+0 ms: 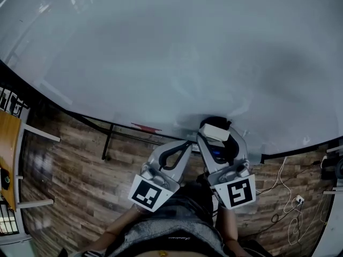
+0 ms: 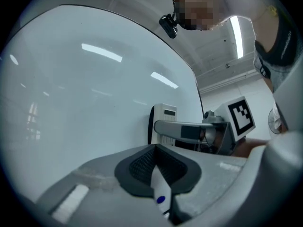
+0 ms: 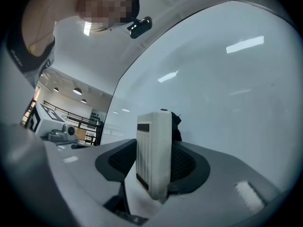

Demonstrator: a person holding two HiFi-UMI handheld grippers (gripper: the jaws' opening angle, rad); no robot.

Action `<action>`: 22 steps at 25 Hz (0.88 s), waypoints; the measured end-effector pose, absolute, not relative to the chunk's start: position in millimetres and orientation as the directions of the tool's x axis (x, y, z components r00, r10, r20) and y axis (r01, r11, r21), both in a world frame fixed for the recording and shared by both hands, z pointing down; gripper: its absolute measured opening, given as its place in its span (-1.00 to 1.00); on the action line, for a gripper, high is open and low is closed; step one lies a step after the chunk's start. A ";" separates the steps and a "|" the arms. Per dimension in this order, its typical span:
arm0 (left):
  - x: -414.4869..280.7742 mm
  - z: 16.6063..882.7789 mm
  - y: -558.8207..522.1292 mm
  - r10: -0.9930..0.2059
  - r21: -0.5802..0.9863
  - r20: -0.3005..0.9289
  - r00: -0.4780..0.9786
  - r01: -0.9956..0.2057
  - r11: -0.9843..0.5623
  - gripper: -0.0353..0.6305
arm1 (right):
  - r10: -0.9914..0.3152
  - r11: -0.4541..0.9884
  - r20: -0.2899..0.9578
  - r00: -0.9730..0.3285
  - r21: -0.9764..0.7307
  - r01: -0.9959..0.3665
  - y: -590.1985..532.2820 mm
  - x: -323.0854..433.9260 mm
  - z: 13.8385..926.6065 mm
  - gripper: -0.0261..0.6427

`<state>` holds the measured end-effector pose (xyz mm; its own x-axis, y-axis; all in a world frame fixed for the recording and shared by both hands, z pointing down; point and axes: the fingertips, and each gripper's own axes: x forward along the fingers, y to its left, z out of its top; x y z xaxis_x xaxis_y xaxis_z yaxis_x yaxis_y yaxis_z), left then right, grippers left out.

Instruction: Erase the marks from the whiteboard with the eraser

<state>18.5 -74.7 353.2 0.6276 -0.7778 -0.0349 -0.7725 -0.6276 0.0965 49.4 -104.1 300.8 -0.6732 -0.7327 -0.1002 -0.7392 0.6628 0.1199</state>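
The right tool (image 1: 220,138) is gripping the white eraser (image 3: 154,150) upright between its jaws, against the whiteboard (image 1: 161,52) near its lower edge; the left tool (image 2: 158,174) is clenching a white marker (image 2: 160,194).

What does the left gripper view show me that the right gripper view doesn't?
Only the left gripper view: the left claw shut on a slim white object with a blue dot, and the right gripper's marker cube from the side. Only the right gripper view: the right claw clamped on the eraser up close, with a lit room behind. Both: the whiteboard, no marks visible on it, and the white eraser.
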 end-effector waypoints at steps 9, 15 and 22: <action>-33.5 353.6 -74.2 -0.857 0.108 -0.042 0.514 -0.850 -0.515 -0.88 | -0.696 0.700 -0.114 -0.709 0.108 -0.706 -101.2 19.5 299.6 -0.31; -40.7 348.2 -83.3 -0.897 0.105 -0.047 0.440 -0.891 -0.443 -0.88 | -0.664 0.731 -0.125 -0.737 0.094 -0.676 -101.6 16.7 298.0 -0.31; -55.9 344.3 -88.1 -0.941 0.120 -0.038 0.337 -0.933 -0.339 -0.88 | -0.622 0.767 -0.129 -0.772 0.099 -0.634 -102.8 -4.1 289.3 -0.31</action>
